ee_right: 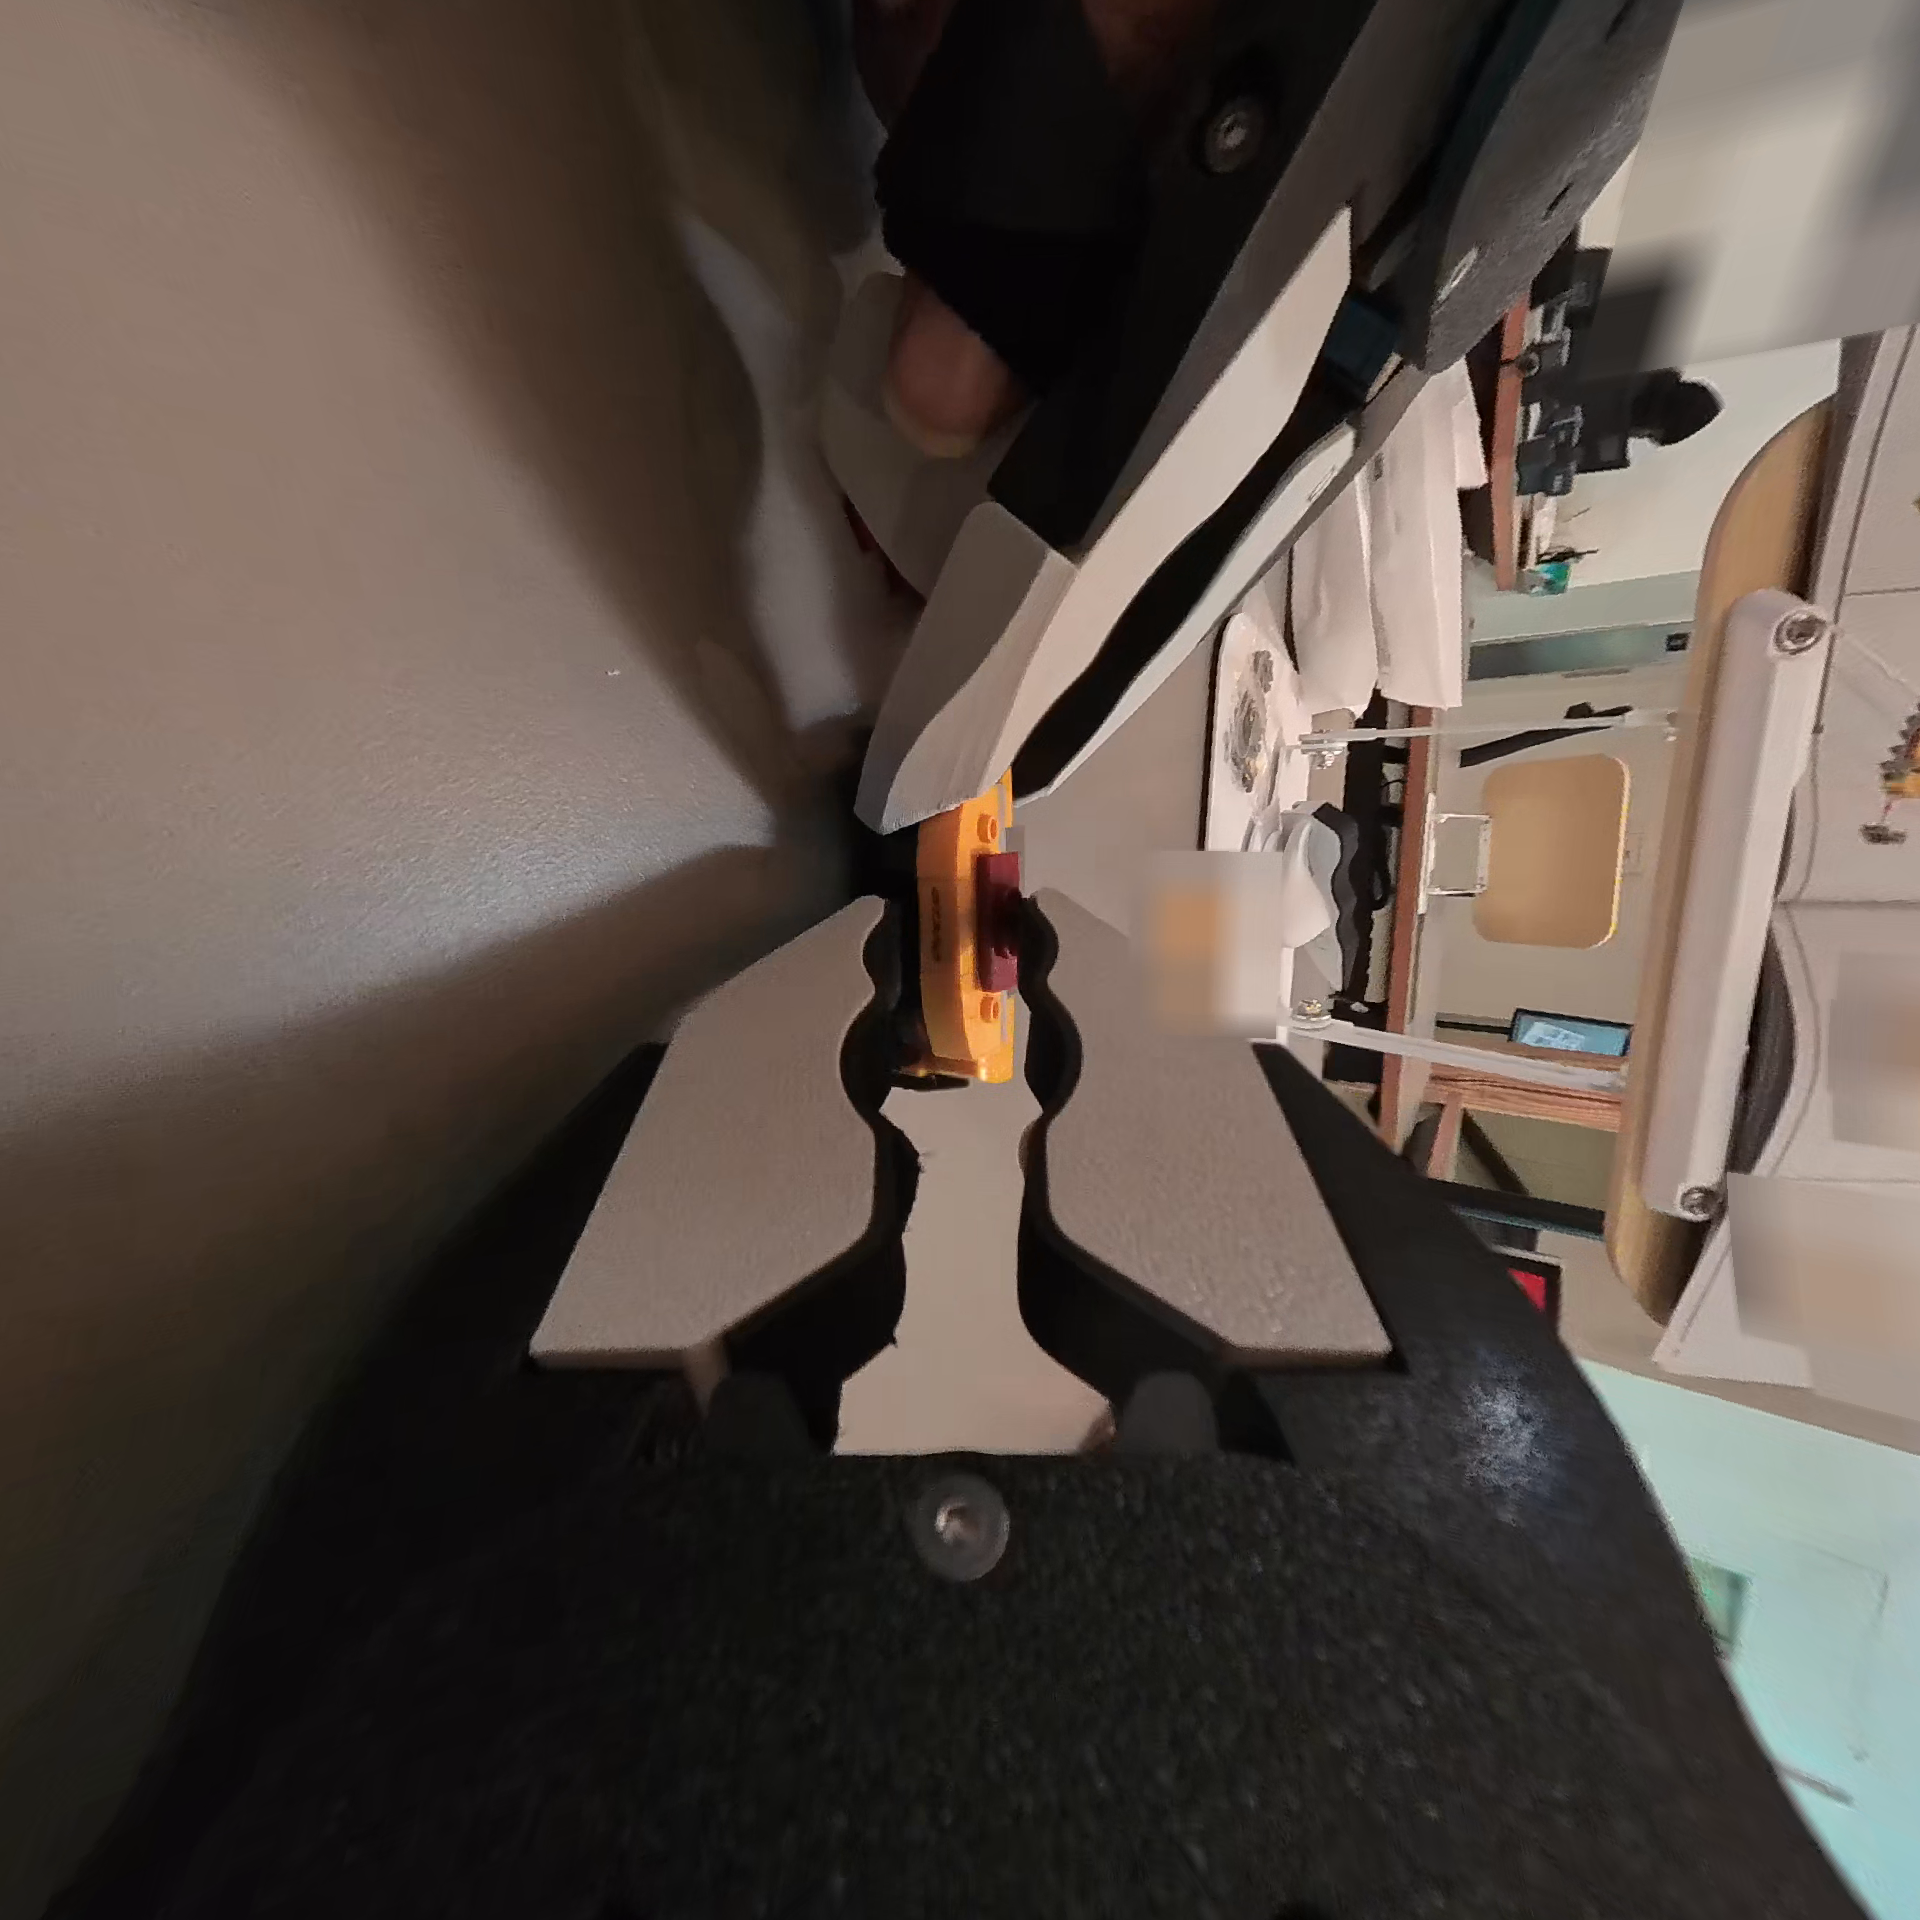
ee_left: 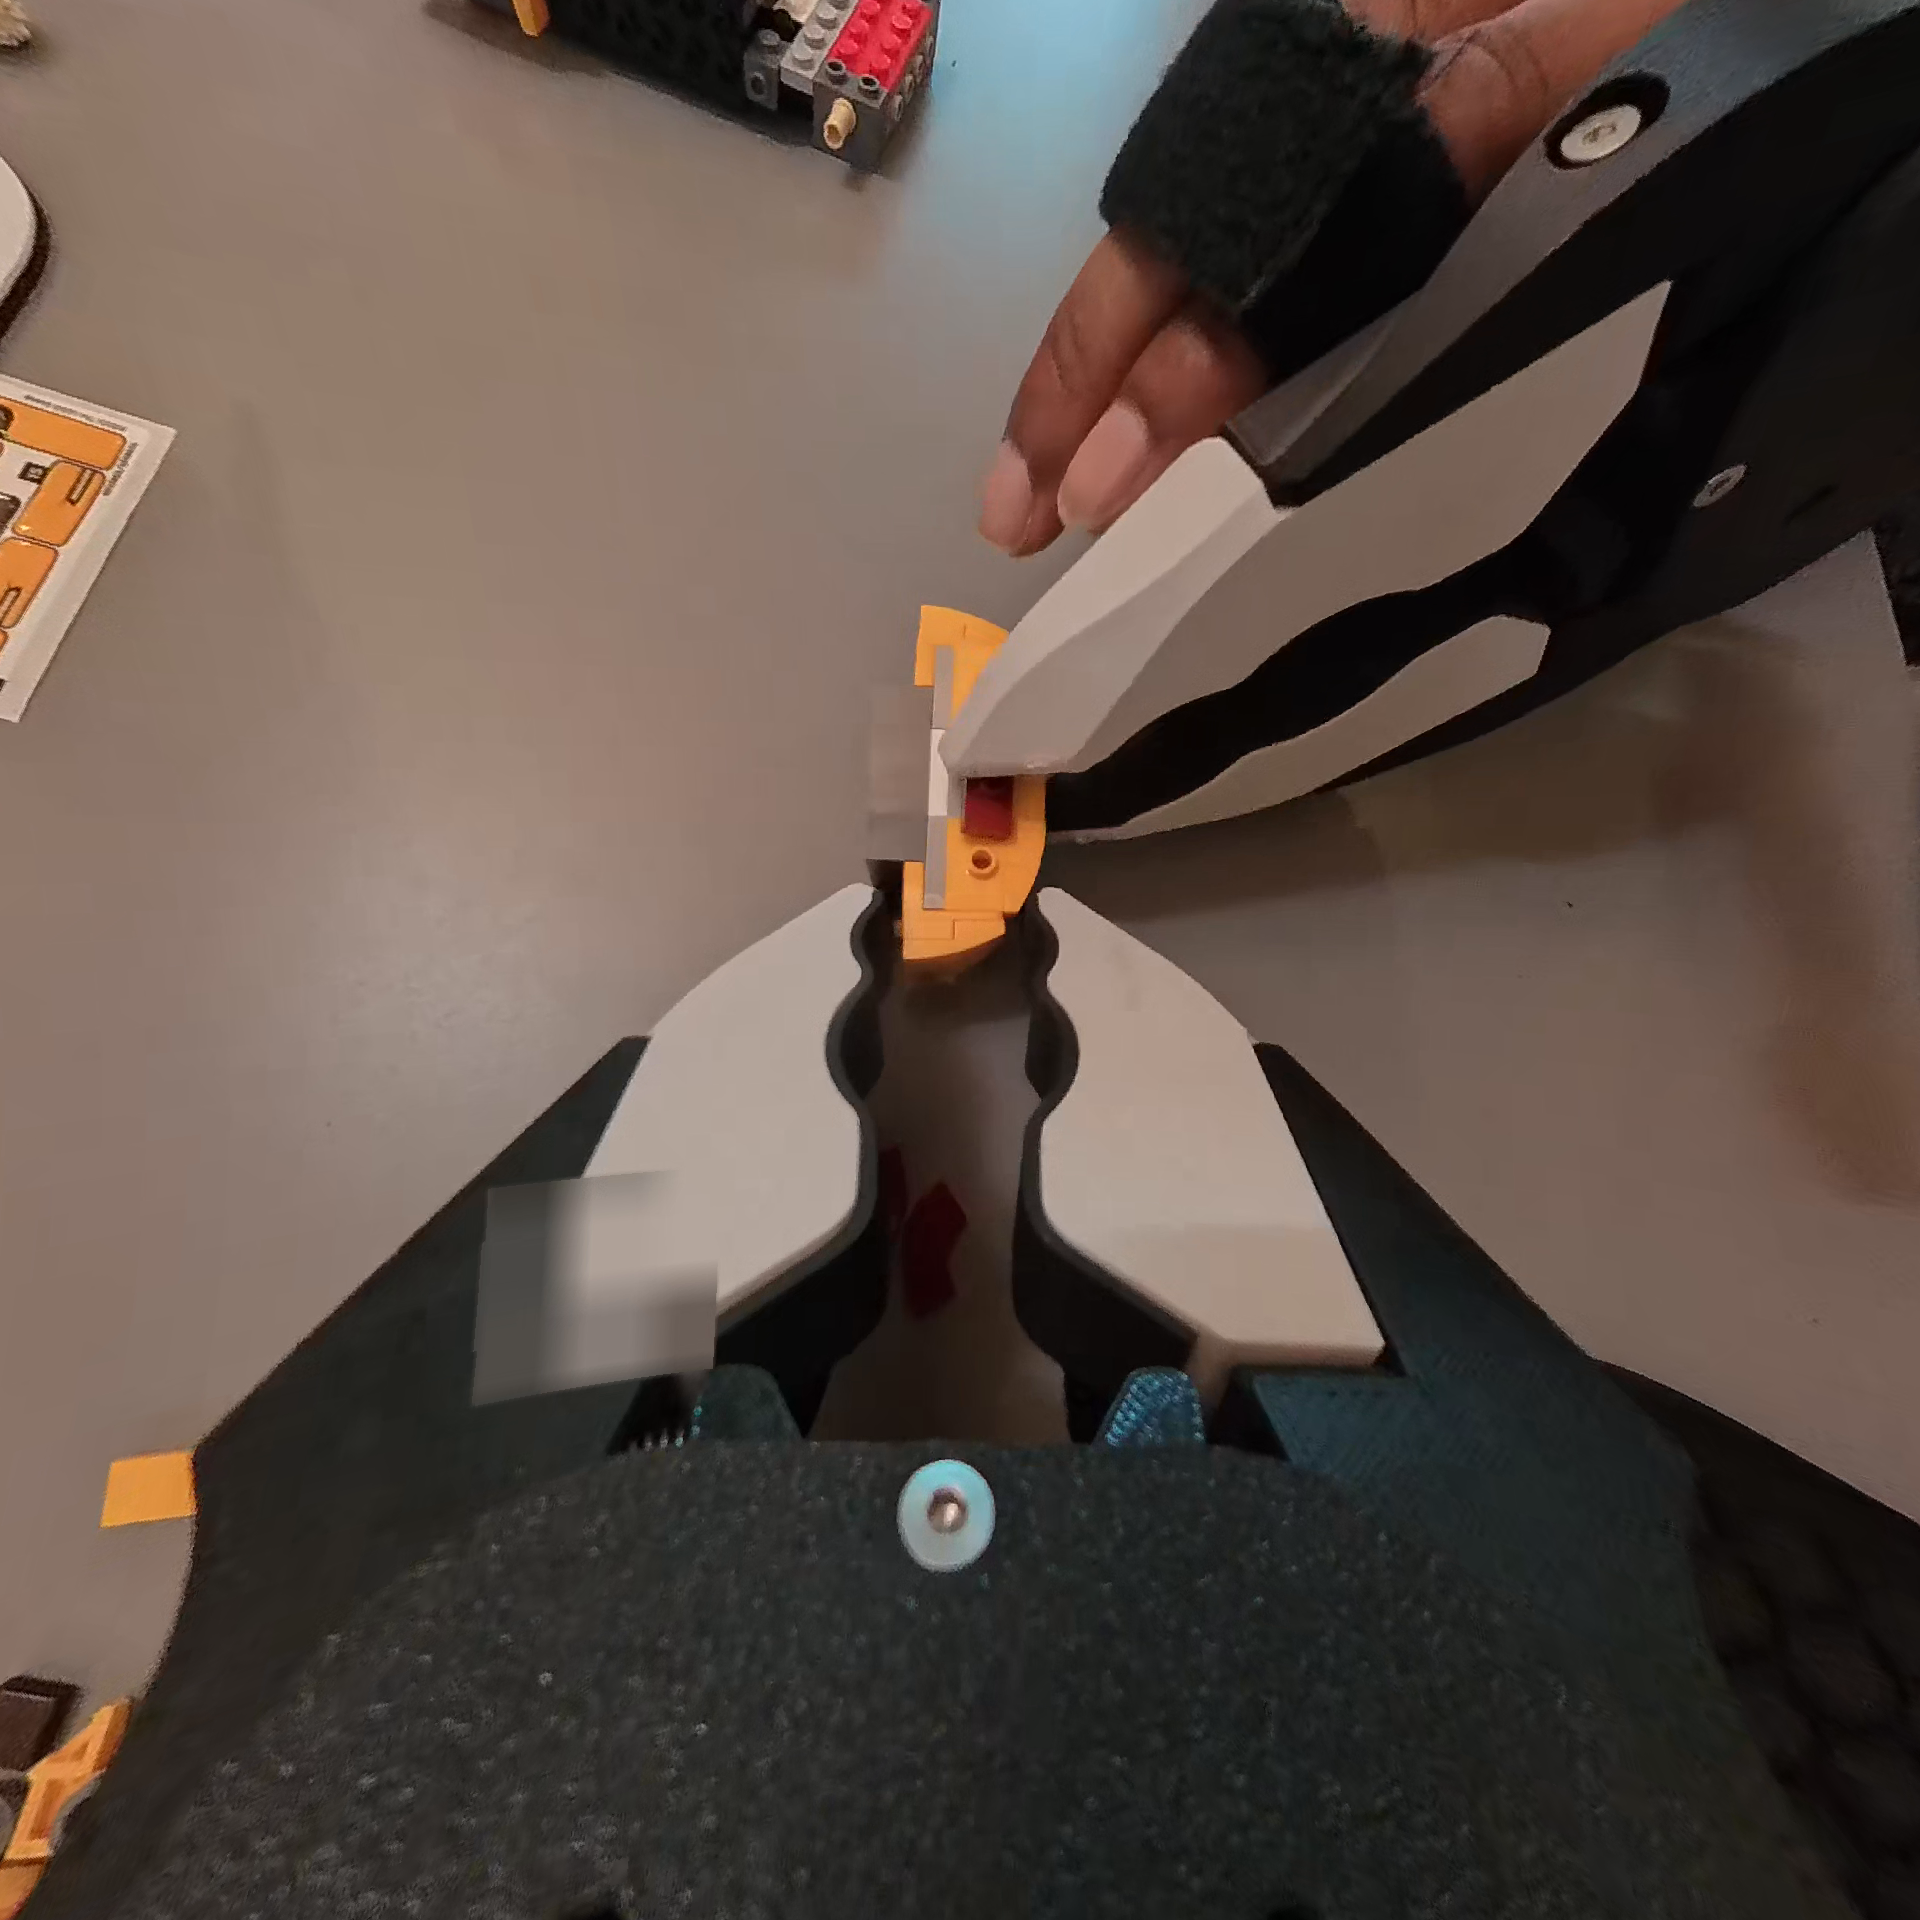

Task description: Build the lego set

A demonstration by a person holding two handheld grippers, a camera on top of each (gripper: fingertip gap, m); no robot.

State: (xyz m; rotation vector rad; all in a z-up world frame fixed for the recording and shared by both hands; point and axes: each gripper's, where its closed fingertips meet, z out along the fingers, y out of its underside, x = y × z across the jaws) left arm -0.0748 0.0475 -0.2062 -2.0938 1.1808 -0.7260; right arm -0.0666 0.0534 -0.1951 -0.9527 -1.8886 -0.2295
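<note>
Closest to me in the left wrist view, my left gripper (ee_left: 956,914) has its two grey fingers drawn in to a narrow gap, and their tips pinch the near end of the orange lego assembly (ee_left: 961,790), which I hold up above the grey bench (ee_left: 468,727). Through the gap between those fingers I see two dark red pieces (ee_left: 930,1242) lying on the bench below. The assembly is a curved orange part with a grey strip along its left side and a small dark red brick (ee_left: 985,808) seated on its face. My right gripper (ee_left: 1003,764) comes in from the right edge of that view, its fingers nearly together, the tip of the upper one touching the assembly right at the red brick. My right hand (ee_left: 1195,312), with a black strap round the fingers, rests along that gripper's upper finger. In the right wrist view the same orange assembly (ee_right: 961,966) sits between my right gripper's (ee_right: 956,935) fingers, its red brick (ee_right: 1000,920) facing the right-hand finger, while the left gripper's (ee_right: 935,821) tip meets its far end from above. I cannot tell whether the right fingers truly clamp it or only touch. Toward the bench's left edge lies a sticker sheet (ee_left: 62,540) with orange shapes, and at the far edge stands a partly built model (ee_left: 821,62) with red and grey bricks.
</note>
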